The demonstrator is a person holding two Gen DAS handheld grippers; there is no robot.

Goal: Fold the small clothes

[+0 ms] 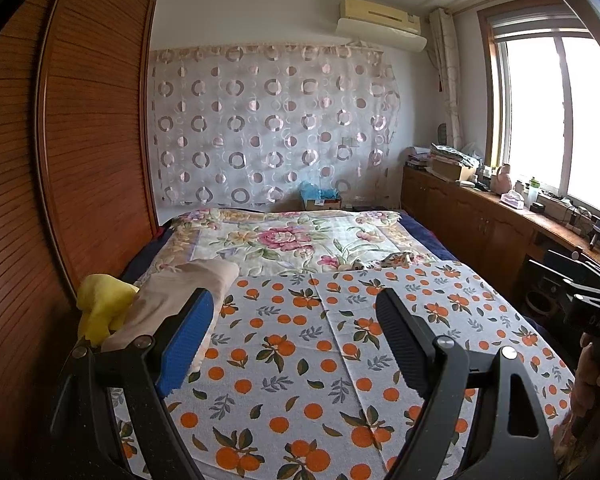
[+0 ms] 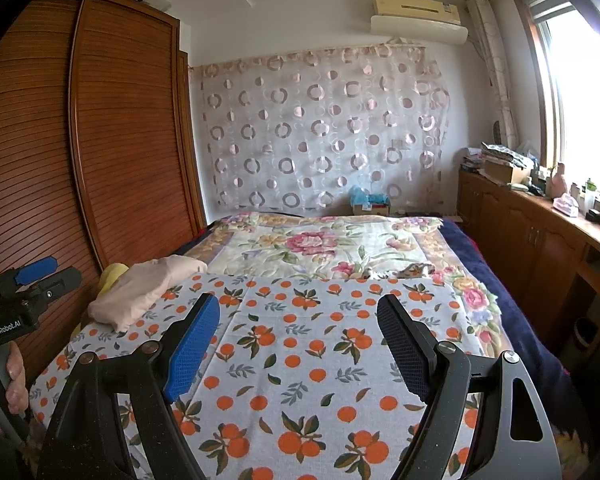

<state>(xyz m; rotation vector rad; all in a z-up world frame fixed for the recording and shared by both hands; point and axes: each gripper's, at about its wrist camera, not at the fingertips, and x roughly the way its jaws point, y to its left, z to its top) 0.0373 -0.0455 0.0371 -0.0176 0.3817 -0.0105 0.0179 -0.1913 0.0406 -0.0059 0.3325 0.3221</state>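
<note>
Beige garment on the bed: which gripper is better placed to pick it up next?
Left. The beige garment lies beside the open left gripper, by its blue finger. The open right gripper faces bare orange-print cloth, with the garment off to its left.

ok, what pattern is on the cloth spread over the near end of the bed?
Oranges with green leaves on a white cloth; clearest in the right wrist view.
</note>
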